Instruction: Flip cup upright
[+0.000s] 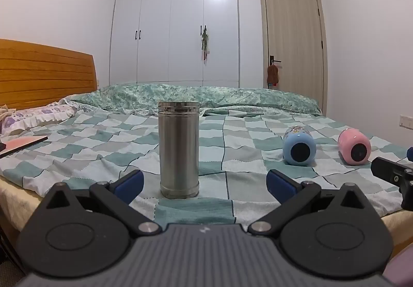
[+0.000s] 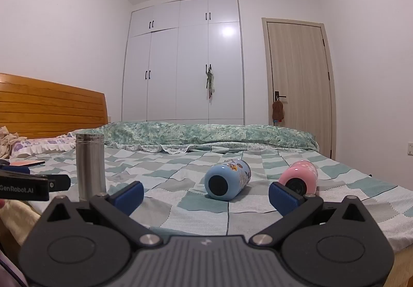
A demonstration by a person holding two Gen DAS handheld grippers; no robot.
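Three cups sit on the checked bed cover (image 1: 240,137): the steel cup (image 1: 179,148) stands up straight near the front edge, right in front of the left gripper (image 1: 204,185), w/ jaws spread wide & holding nothing. The blue cup (image 2: 227,179) & pink cup (image 2: 299,176) lie on their sides, dark round ends facing the cams, so can't tell what's inside any of them. The right gripper (image 2: 205,196) points at the blue cup, jaws wide too, not touching it.
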